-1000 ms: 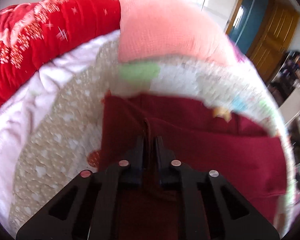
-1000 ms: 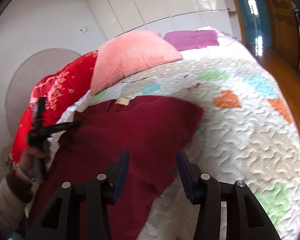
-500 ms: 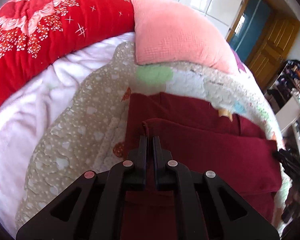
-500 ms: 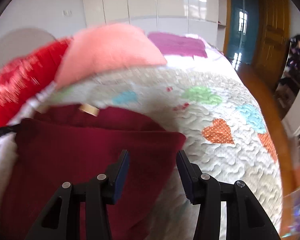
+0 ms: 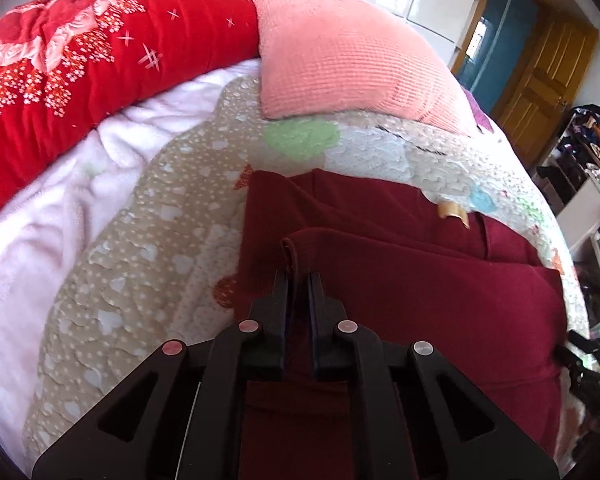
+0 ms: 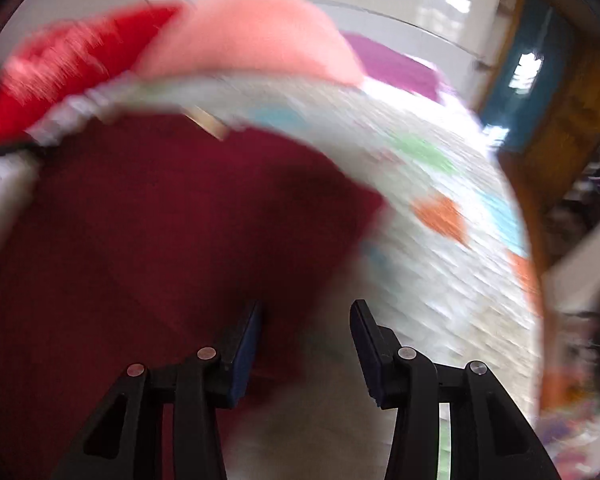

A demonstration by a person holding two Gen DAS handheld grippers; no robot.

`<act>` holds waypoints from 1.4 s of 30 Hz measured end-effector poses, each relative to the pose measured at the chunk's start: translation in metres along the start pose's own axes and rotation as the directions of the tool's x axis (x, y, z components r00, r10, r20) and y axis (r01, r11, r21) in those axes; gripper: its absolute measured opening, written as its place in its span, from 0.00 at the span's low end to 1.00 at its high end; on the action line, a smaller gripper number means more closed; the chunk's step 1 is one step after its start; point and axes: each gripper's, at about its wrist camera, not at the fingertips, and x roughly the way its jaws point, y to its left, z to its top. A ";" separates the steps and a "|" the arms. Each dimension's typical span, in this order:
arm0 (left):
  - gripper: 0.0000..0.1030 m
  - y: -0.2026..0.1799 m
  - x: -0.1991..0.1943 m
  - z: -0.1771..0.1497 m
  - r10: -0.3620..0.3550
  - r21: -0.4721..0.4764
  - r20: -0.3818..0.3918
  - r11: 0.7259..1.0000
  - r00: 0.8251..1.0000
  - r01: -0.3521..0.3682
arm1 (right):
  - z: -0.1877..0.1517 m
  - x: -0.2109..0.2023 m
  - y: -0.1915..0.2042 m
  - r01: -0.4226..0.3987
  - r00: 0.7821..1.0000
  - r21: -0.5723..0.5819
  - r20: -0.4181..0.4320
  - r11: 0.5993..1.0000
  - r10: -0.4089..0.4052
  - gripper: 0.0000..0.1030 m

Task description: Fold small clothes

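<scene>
A dark red garment (image 5: 400,280) lies on the quilted bed cover (image 5: 148,248), its near layer folded over the far layer. A tan label (image 5: 454,213) shows at its far edge. My left gripper (image 5: 298,280) is shut on the folded corner of the garment and holds it just above the lower layer. In the blurred right wrist view the same garment (image 6: 160,240) fills the left half. My right gripper (image 6: 306,312) is open and empty at the garment's right edge.
A salmon pillow (image 5: 340,52) and a red floral blanket (image 5: 80,60) lie at the head of the bed. A pale pink blanket (image 5: 60,220) lies to the left. Shelves with clutter (image 5: 592,152) and a wooden door (image 5: 540,80) stand at the right.
My left gripper has carried the folded corner slightly away from the pillow. My right gripper has swung quickly in over the garment's right edge, still open; its view is motion-blurred.
</scene>
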 end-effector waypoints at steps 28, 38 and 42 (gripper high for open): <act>0.25 0.013 -0.082 -0.074 0.149 0.028 0.035 0.988 0.988 -0.150 | -0.044 -0.065 -0.008 -0.212 0.976 0.258 0.108 0.943 0.190 0.43; 0.25 0.003 -0.129 -0.120 0.186 0.070 0.092 0.979 0.978 -0.193 | -0.089 -0.124 0.033 -0.309 0.948 0.232 0.152 0.922 0.279 0.45; 0.25 0.000 -0.144 -0.133 0.174 0.064 0.105 0.981 0.979 -0.182 | -0.102 -0.138 0.045 -0.334 0.939 0.231 0.170 0.914 0.300 0.45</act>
